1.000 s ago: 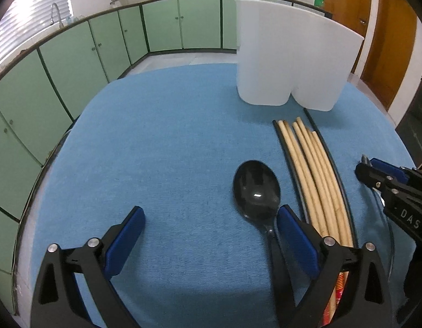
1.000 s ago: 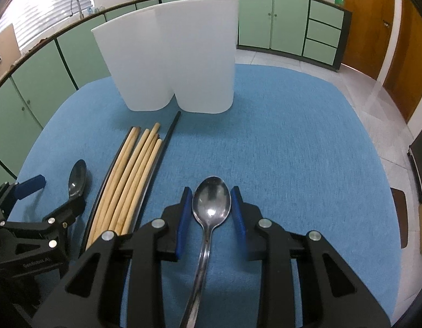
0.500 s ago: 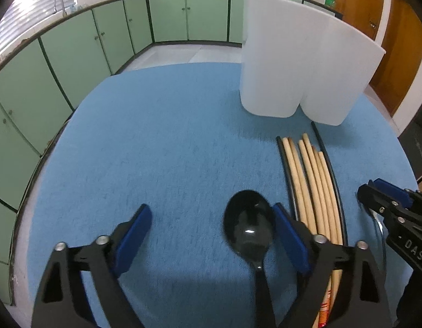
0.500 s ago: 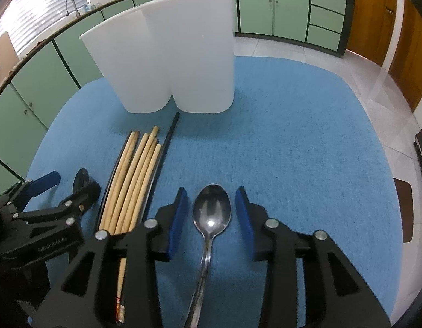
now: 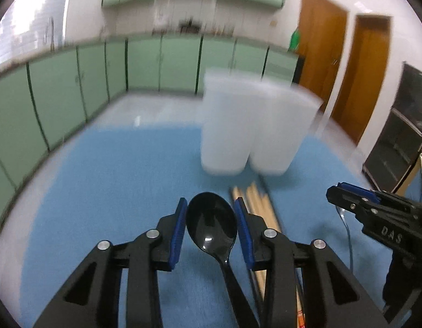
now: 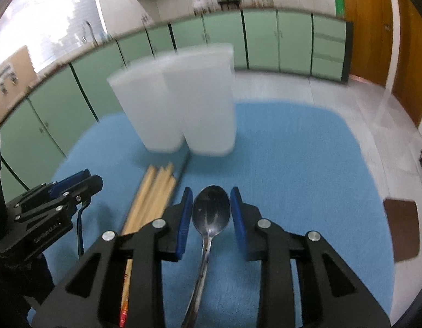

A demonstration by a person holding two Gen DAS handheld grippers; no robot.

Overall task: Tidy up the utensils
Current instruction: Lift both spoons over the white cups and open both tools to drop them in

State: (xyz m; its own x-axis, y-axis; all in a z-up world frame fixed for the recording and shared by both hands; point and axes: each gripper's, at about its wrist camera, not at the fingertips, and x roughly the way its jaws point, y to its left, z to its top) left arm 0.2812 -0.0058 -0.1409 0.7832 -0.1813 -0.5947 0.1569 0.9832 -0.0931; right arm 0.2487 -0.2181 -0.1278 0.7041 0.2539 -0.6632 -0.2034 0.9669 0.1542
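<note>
While blur smears the two white holders (image 5: 251, 134), the left claw (image 5: 211, 227) is closing around one black spoon (image 5: 211, 225); the right claw (image 6: 211, 216) pinches one metal spoon (image 6: 210, 214).

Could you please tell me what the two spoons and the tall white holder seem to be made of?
The glossy black spoon looks like plastic: uniformly dark, with soft highlights. The silvery spoon looks like polished metal, with mirror-like reflections. The tall white two-compartment holder seems to be matte, slightly translucent plastic, though blur leaves that uncertain.
</note>
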